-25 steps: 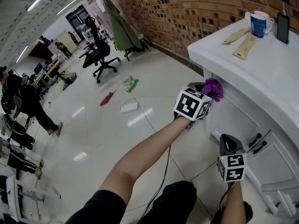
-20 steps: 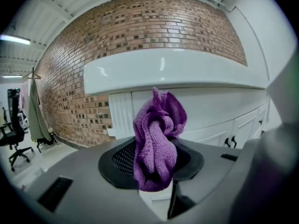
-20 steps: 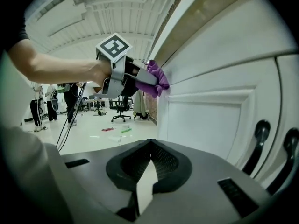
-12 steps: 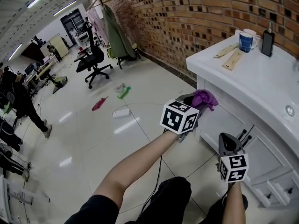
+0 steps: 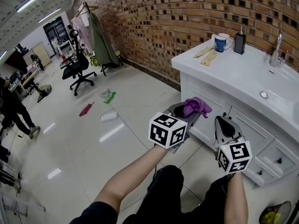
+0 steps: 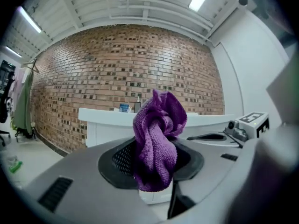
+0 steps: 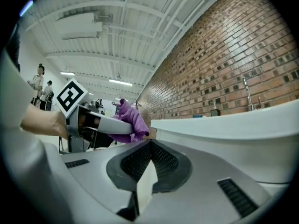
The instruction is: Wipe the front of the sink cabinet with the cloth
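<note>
Cloth (image 5: 196, 107), purple and bunched, is clamped in the left gripper (image 5: 187, 111) and sticks up past the jaw tips. It sits just off the front of the sink cabinet (image 5: 247, 127), toward the cup end. Can't tell if it touches. Right gripper (image 5: 223, 123) is just beside it, also facing the cabinet front, jaws together with nothing between them. On top of the cabinet: blue cup (image 5: 220, 44), dark bottle (image 5: 240, 42), faucet (image 5: 277, 43).
</note>
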`<action>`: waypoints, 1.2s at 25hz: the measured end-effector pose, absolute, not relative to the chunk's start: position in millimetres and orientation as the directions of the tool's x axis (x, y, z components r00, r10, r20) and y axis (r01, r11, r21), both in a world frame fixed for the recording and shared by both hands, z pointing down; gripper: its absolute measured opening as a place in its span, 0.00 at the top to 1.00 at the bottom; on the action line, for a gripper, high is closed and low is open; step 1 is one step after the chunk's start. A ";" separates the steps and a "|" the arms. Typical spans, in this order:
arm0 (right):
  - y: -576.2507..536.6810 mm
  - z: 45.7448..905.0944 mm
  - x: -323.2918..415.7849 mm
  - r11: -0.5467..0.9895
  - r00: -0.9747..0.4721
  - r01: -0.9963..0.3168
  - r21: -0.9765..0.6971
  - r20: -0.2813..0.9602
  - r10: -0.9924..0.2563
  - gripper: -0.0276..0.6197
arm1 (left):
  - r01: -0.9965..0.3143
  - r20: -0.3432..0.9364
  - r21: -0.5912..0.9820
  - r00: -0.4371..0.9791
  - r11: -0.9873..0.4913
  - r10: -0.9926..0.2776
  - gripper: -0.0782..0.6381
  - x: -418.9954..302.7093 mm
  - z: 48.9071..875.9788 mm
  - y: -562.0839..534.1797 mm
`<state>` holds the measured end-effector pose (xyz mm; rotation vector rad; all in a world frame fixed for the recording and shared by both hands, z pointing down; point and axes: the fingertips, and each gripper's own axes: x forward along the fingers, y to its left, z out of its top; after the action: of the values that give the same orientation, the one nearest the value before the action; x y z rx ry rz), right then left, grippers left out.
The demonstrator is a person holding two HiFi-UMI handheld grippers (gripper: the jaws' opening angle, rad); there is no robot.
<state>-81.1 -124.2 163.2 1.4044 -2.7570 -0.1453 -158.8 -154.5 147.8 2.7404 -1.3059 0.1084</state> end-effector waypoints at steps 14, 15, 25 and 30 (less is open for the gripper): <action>12.4 115.9 -35.7 0.540 -0.550 -0.833 0.123 -0.073 -0.832 0.96 | -0.699 0.072 0.102 0.715 -0.708 -0.695 0.68 -104.5 147.2 -12.0; 20.5 115.5 -30.9 0.535 -0.546 -0.836 0.122 -0.072 -0.835 0.96 | -0.690 0.074 0.100 0.723 -0.717 -0.686 0.68 -98.4 148.7 -3.6; 81.3 128.7 22.3 0.472 -0.480 -0.874 0.110 -0.051 -0.876 0.96 | -0.590 0.067 0.134 0.807 -0.796 -0.587 0.68 -39.2 157.3 65.9; 101.6 127.8 46.2 0.443 -0.450 -0.891 0.094 -0.063 -0.891 0.96 | -0.567 0.067 0.118 0.823 -0.815 -0.564 0.68 -17.8 155.8 85.8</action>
<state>46.2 101.6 127.8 1.6499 -2.6720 -0.1785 -17.8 85.8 155.8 2.8718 -0.8951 0.0433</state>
